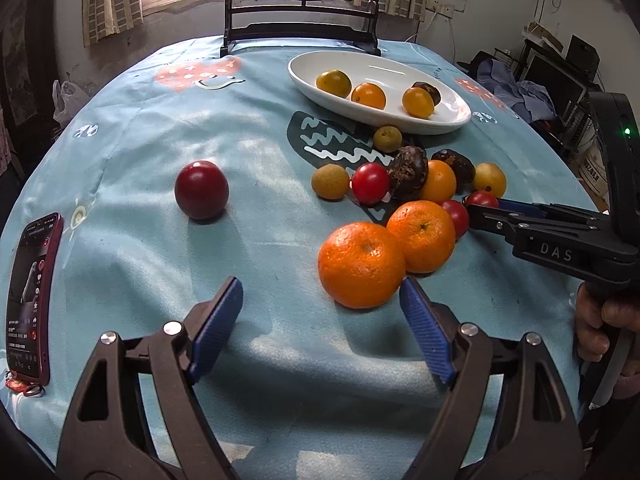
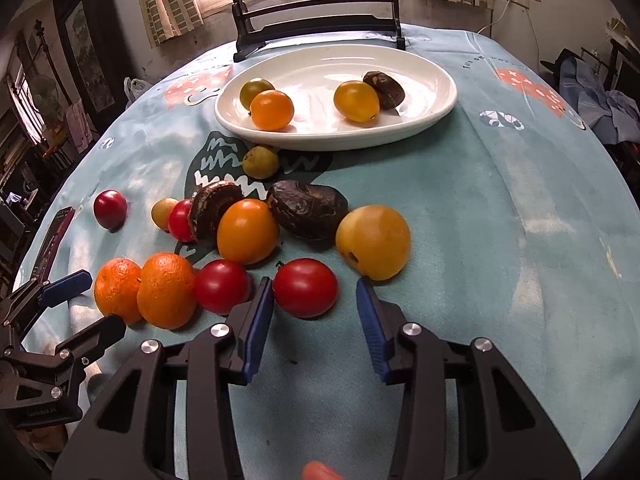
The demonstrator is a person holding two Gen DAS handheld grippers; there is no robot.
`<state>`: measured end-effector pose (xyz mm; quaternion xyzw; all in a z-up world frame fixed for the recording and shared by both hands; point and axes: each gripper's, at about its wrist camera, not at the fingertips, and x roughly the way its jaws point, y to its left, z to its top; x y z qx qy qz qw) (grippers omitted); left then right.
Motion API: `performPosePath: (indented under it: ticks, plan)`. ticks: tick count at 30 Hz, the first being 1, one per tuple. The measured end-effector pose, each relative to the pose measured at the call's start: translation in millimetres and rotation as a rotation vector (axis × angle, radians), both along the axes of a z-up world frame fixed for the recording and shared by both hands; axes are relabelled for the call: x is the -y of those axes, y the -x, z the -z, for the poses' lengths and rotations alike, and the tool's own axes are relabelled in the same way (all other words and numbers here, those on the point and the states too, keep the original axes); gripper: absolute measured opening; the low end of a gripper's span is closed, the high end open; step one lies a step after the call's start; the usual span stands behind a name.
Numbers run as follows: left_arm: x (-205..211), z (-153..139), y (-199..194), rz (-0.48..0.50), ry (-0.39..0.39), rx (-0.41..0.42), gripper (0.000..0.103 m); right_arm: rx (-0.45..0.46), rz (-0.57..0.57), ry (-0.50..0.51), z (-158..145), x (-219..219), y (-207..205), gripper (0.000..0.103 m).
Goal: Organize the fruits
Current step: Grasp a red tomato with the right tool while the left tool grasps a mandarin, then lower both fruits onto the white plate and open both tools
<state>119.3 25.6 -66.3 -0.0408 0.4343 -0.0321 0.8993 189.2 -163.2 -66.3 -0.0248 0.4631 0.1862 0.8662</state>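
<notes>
A white oval plate (image 1: 298, 76) (image 2: 436, 116) at the back holds three yellow-orange fruits and a dark one. Loose fruit lies in front of it. My left gripper (image 1: 320, 288) (image 2: 90, 304) is open low over the cloth, and the nearer of two oranges (image 1: 360, 264) (image 2: 116, 288) sits at its tips, close to the right pad. My right gripper (image 2: 314, 282) (image 1: 480, 207) is open around a red tomato (image 2: 306, 287) (image 1: 482, 199); the left pad is at the tomato's side, while a gap shows at the right pad. A dark red fruit (image 1: 201, 190) lies alone at the left.
A phone (image 1: 32, 300) lies at the table's left edge. A dark wooden stand (image 1: 300, 24) rises behind the plate. A yellow fruit (image 2: 374, 242), dark brown fruits (image 2: 308, 210) and a second tomato (image 2: 222, 286) crowd round the right gripper. A hand (image 1: 600, 320) holds its handle.
</notes>
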Motion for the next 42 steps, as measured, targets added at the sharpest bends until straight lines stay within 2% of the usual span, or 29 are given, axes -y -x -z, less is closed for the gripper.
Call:
performPosePath:
  ticks: [2,5,8,23,25,28,30,34,42]
  plan:
    - [0,0,0,0.002,0.000,-0.003,0.082,0.000,-0.002,0.003,0,-2,0,0.041]
    - [1,1,-1,0.009,0.002,-0.006,0.082,0.001,-0.014,-0.007,0,-3,0,0.032]
    - [3,1,-2,0.017,-0.001,-0.011,0.082,0.017,-0.019,0.022,-1,-8,2,0.032]
    - [3,6,-19,0.037,0.035,-0.051,0.077,0.050,0.013,-0.034,-16,12,26,0.031]
    - [6,6,-20,0.044,0.026,-0.049,0.074,0.058,0.011,-0.039,-19,13,30,0.031]
    - [11,5,-20,0.067,0.016,-0.043,0.061,0.065,0.010,-0.047,-22,15,32,0.031]
    - [18,4,-18,0.092,0.005,-0.038,0.046,0.066,0.008,-0.050,-24,15,34,0.031]
    - [28,3,-13,0.095,-0.066,-0.019,0.046,0.071,0.005,-0.050,-26,15,37,0.031]
    - [25,-14,-5,0.069,-0.095,0.033,0.046,0.091,0.001,-0.053,-34,17,39,0.031]
